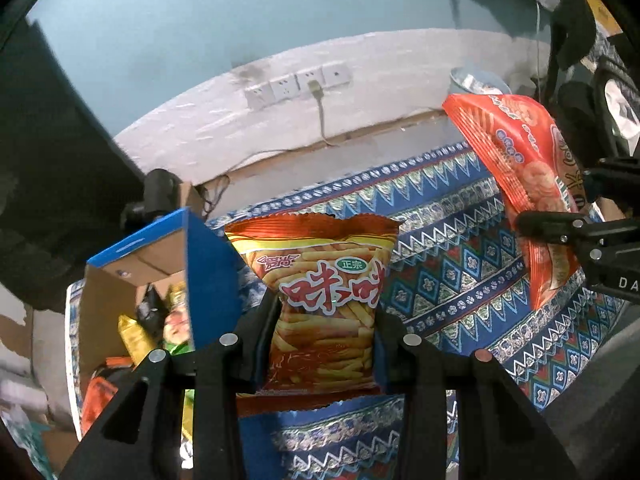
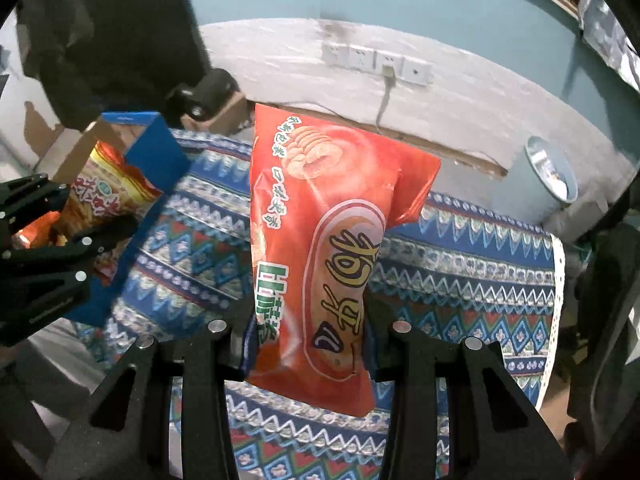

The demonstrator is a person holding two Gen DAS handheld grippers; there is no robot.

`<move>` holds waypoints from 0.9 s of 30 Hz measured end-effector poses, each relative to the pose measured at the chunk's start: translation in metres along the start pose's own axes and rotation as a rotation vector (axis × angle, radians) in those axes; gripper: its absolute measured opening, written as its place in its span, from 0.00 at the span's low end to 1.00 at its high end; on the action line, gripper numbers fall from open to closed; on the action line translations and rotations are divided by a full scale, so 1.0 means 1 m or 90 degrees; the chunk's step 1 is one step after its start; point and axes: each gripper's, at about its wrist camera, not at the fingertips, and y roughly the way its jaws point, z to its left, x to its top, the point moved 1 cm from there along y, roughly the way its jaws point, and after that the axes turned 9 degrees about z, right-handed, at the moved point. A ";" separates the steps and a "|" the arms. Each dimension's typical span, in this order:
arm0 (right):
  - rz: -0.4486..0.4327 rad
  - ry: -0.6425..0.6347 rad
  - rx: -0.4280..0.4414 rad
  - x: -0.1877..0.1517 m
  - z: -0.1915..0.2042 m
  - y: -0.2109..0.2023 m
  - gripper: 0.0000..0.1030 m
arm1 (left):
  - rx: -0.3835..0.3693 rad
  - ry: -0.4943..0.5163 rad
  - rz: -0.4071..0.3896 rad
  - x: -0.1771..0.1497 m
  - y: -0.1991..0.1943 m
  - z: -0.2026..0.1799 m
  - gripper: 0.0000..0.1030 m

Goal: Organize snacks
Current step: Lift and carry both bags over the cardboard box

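Item one: left gripper [image 1: 324, 344], jaws drawn in narrow and pinching the lower part of one fry-stick snack bag [image 1: 324, 300], red and gold, held upright in the air above the patterned tablecloth [image 1: 460, 280]. Item two: right gripper [image 2: 308, 332], jaws likewise narrow, clamped on the lower part of one orange crisp bag [image 2: 320, 240], held clear of the cloth and leaning a little to one side. Item three: one open cardboard box [image 1: 140, 264] with blue outer faces, standing at the left end of the table, just beside the fry-stick bag in the left wrist view; it already holds several packets, too jumbled to count surely, at least three showing. Step in hand, as judged: carrying both bags to the box. To do it well, keep both grips firm, since foil packets slide easily; bring the left bag over the box's near wall first, as it is nearer, and let go only once its bottom edge is inside; keep the right bag well apart meanwhile so the two tools do not collide, then follow. Other stock: one pale round bin [image 2: 552, 168] by the far wall; four wall sockets [image 2: 376, 62], one with a cable plugged in.
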 end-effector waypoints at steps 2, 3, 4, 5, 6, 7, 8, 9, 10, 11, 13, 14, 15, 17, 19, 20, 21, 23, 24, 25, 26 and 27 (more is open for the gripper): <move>-0.008 -0.011 0.001 0.001 0.007 -0.006 0.38 | 0.004 -0.011 -0.011 -0.006 -0.007 0.007 0.39; -0.013 -0.017 0.002 0.002 0.011 -0.009 0.38 | 0.007 -0.016 -0.015 -0.009 -0.010 0.011 0.39; -0.016 -0.021 0.005 0.003 0.014 -0.010 0.38 | 0.010 -0.020 -0.017 -0.012 -0.013 0.016 0.39; -0.018 -0.024 0.010 0.004 0.018 -0.012 0.38 | 0.011 -0.023 -0.018 -0.014 -0.015 0.019 0.39; -0.022 -0.028 0.016 0.006 0.022 -0.015 0.38 | 0.012 -0.027 -0.019 -0.017 -0.017 0.024 0.39; -0.024 -0.033 0.019 0.007 0.026 -0.016 0.38 | 0.014 -0.032 -0.020 -0.020 -0.019 0.028 0.39; -0.026 -0.038 0.023 0.009 0.030 -0.018 0.38 | 0.015 -0.036 -0.022 -0.021 -0.021 0.031 0.39; -0.030 -0.046 0.028 0.011 0.036 -0.020 0.38 | 0.015 -0.041 -0.024 -0.024 -0.024 0.036 0.39; -0.031 -0.050 0.031 0.013 0.039 -0.021 0.38 | 0.015 -0.044 -0.027 -0.026 -0.026 0.039 0.39; -0.034 -0.056 0.035 0.014 0.045 -0.023 0.38 | 0.014 -0.046 -0.029 -0.028 -0.027 0.042 0.39; -0.036 -0.069 0.044 0.018 0.056 -0.025 0.38 | 0.012 -0.056 -0.031 -0.034 -0.031 0.052 0.39; -0.037 -0.075 0.048 0.020 0.061 -0.025 0.38 | 0.009 -0.062 -0.032 -0.036 -0.032 0.057 0.39; -0.038 -0.082 0.052 0.023 0.067 -0.026 0.38 | 0.007 -0.067 -0.033 -0.038 -0.033 0.061 0.39; -0.040 -0.094 0.060 0.026 0.077 -0.026 0.38 | 0.005 -0.079 -0.034 -0.043 -0.036 0.071 0.39; -0.040 -0.106 0.070 0.030 0.088 -0.026 0.38 | 0.003 -0.091 -0.035 -0.047 -0.037 0.081 0.39; -0.040 -0.112 0.073 0.032 0.093 -0.026 0.38 | 0.003 -0.096 -0.034 -0.050 -0.037 0.085 0.39; -0.040 -0.121 0.077 0.035 0.101 -0.025 0.38 | 0.005 -0.100 -0.034 -0.051 -0.037 0.088 0.39; -0.039 -0.130 0.084 0.038 0.107 -0.024 0.38 | 0.007 -0.108 -0.033 -0.056 -0.037 0.096 0.39; -0.038 -0.135 0.087 0.040 0.113 -0.023 0.38 | 0.008 -0.114 -0.032 -0.058 -0.036 0.100 0.39; -0.037 -0.140 0.091 0.042 0.118 -0.022 0.38 | 0.008 -0.120 -0.031 -0.060 -0.036 0.105 0.39; -0.036 -0.145 0.094 0.045 0.122 -0.021 0.38 | 0.007 -0.126 -0.029 -0.063 -0.035 0.110 0.39; -0.036 -0.150 0.098 0.048 0.128 -0.020 0.38 | 0.008 -0.132 -0.028 -0.066 -0.035 0.115 0.39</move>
